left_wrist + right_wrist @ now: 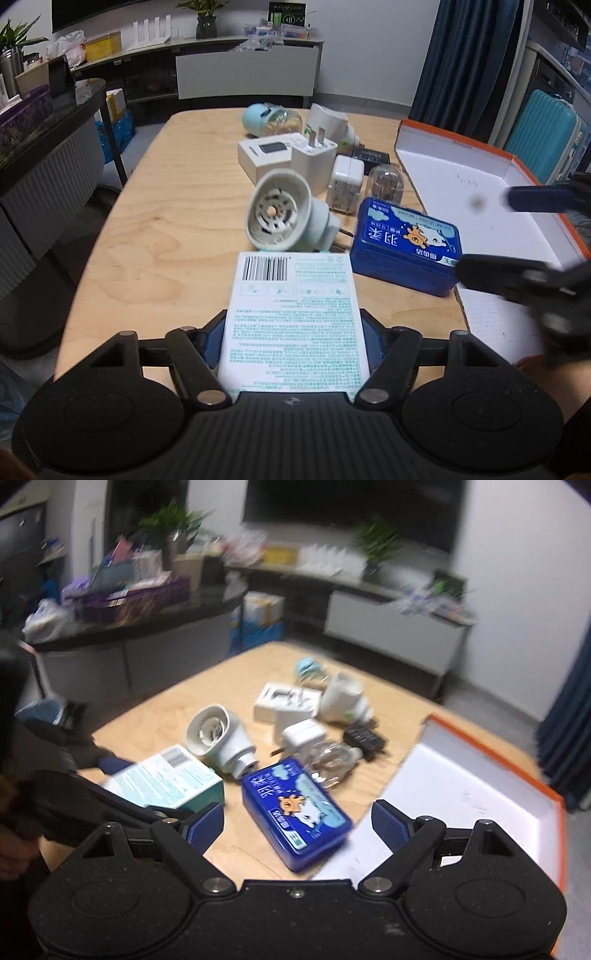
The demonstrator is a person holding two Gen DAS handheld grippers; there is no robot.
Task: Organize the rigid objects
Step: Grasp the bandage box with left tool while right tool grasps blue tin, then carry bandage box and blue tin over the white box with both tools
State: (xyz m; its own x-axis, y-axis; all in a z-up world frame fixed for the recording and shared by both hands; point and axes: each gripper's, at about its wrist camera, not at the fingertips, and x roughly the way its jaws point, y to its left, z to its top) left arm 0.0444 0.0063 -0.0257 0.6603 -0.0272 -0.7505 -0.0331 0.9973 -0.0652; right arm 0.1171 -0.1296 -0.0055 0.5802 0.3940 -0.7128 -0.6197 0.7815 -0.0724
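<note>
Left tongs clamp their load; right tongs hang spread, empty.

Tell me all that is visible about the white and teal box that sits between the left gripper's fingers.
The white and teal box looks like thin printed cardboard. Its upper face is white, with a black barcode near the far end and dense teal text below; the right wrist view shows teal side faces. It lies flat on the wooden table, long axis pointing away along the left gripper, whose blue pads press on its two long sides. Its far end almost reaches the pale round plug-in device; contact is unclear.
</note>
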